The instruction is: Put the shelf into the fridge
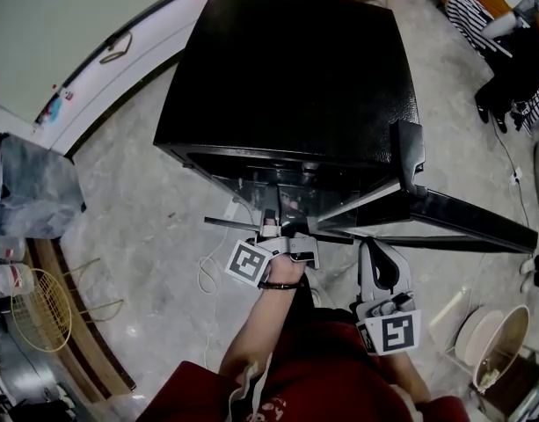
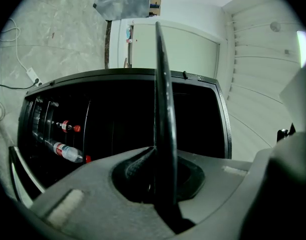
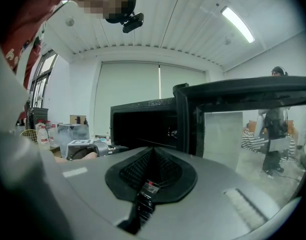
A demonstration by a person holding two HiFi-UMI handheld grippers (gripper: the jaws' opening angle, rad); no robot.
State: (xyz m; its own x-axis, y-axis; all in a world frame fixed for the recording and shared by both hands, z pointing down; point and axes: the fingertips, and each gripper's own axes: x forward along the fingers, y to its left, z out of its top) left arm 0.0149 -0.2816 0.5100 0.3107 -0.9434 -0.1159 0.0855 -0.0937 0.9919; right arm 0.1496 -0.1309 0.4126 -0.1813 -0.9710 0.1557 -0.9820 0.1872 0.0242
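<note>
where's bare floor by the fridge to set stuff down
Bare floor lies left of the fridge, up to the white wall, and right of it beyond the open door. The front is crowded: left gripper holding the shelf, door, cable.

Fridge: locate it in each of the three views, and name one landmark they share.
Head view: fridge fills the upper centre, seen from above.
Left gripper view: fridge, dark open front across the middle.
Right gripper view: fridge at centre.
Shared landmark: left gripper, holding the shelf at the opening.
</note>
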